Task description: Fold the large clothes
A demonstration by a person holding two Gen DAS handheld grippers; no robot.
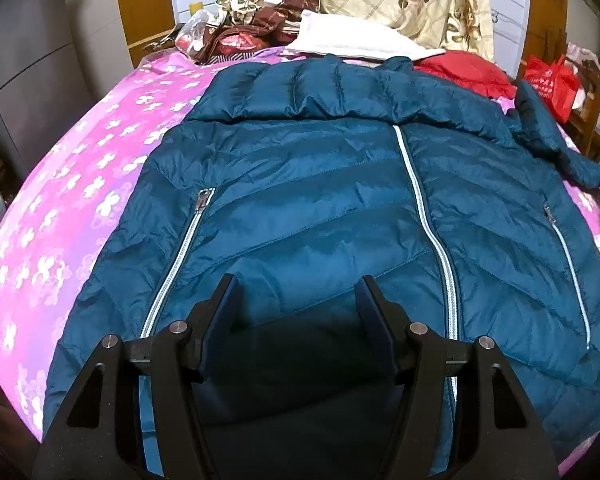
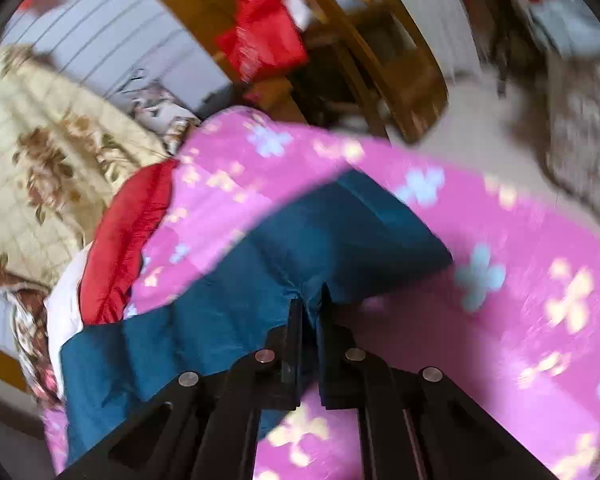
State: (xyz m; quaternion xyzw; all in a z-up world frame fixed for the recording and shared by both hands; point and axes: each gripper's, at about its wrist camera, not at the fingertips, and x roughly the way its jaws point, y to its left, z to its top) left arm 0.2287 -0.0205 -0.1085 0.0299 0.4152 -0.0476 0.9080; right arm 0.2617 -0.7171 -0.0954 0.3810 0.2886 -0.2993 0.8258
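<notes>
a glossy teal quilted puffer jacket (image 1: pixel 320 184) is lying flat on the pink flowered bedsheet (image 1: pixel 80 184). the left gripper (image 1: pixel 296 300) is hovering open above its hem; the right gripper (image 2: pixel 310 304) is pinching its puffy sleeve (image 2: pixel 332 232).

pink bed (image 1: pixel 100 152): teal jacket (image 1: pixel 320 184), red garment (image 1: pixel 464 68).

Soft, even room light; the left wrist view is sharp, with a dark shadow on the blue jacket (image 1: pixel 300 184). The right view smears with motion blur; both bend at the edges.
</notes>
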